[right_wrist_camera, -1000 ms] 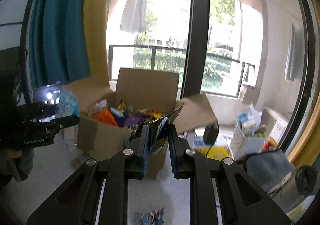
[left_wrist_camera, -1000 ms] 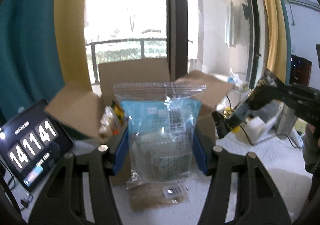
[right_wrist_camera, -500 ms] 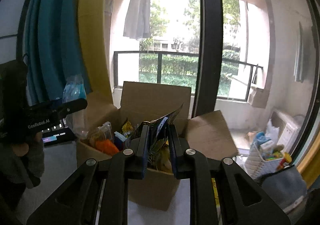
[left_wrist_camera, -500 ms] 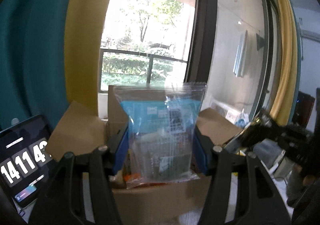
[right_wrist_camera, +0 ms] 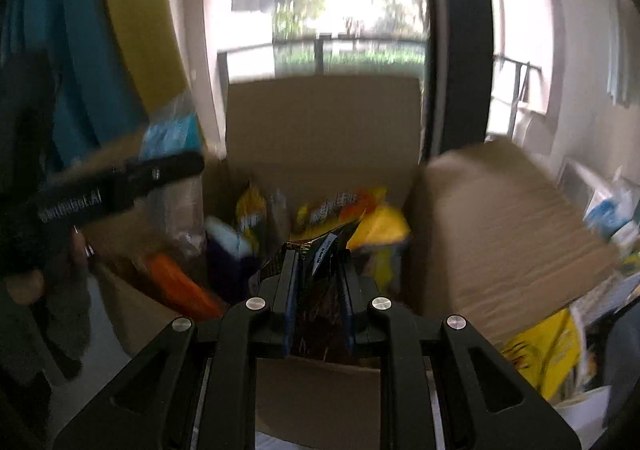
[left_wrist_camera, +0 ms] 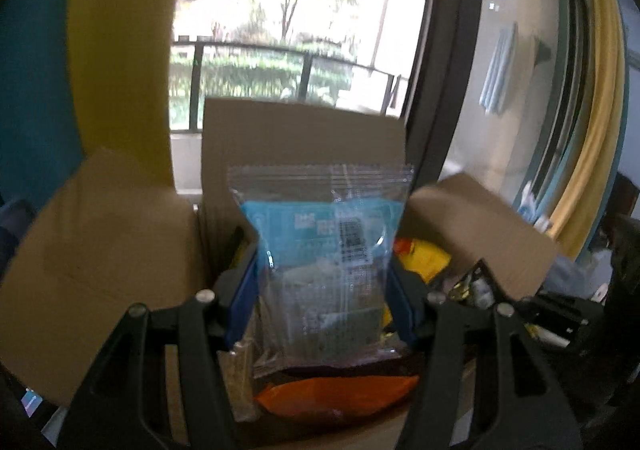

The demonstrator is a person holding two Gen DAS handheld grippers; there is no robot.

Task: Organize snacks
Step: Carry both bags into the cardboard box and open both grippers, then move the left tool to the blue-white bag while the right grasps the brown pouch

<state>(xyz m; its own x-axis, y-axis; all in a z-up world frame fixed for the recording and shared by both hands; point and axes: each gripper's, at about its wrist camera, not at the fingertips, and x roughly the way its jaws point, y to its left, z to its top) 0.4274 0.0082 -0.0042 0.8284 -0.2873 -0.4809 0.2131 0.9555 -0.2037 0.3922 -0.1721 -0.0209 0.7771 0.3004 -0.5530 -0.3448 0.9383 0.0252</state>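
Cardboard box [left_wrist_camera: 300, 138] lies under both loads: left gripper [left_wrist_camera: 324, 290] clamps a clear packet [left_wrist_camera: 320, 258], right gripper [right_wrist_camera: 318, 290] pinches a dark packet [right_wrist_camera: 316, 270]; releasing inside should follow.

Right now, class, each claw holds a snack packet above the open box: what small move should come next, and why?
Probably lower the left claw slightly, then release: its clear packet already hangs over the cardboard box, above an orange bag.

White lettering ran along the left gripper [right_wrist_camera: 120, 186], too blurred to read. The clear bag [left_wrist_camera: 324, 250] carried a dark code patch and illegible print.
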